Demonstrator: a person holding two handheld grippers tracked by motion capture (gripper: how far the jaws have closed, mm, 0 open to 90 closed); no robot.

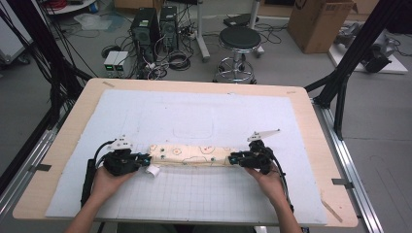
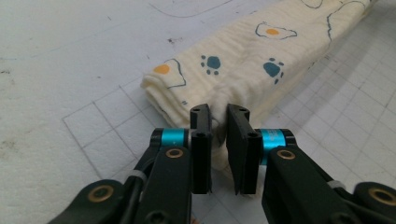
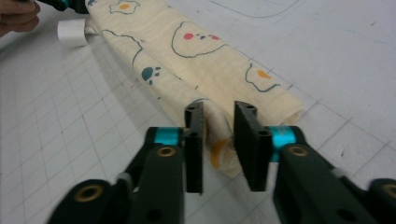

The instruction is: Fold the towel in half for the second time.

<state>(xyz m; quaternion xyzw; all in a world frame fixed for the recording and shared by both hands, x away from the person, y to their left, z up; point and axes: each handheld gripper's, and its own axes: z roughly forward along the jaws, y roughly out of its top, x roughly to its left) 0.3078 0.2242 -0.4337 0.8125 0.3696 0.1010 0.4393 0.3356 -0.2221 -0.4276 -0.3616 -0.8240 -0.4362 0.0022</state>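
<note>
My left gripper (image 2: 218,120) and right gripper (image 3: 218,119) at either end of the folded cloth (image 1: 190,155) on the counter (image 1: 311,104), jaws slightly spread, cloth corners loose between them

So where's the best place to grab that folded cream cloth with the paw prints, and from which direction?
By its two short ends, one gripper each, coming in level from the left and right. The folded cloth lies as a long flat strip across the mat, so each end offers a thin stacked edge that the jaws can straddle. The left gripper and right gripper already stand there, fabric between slightly parted jaws.
</note>
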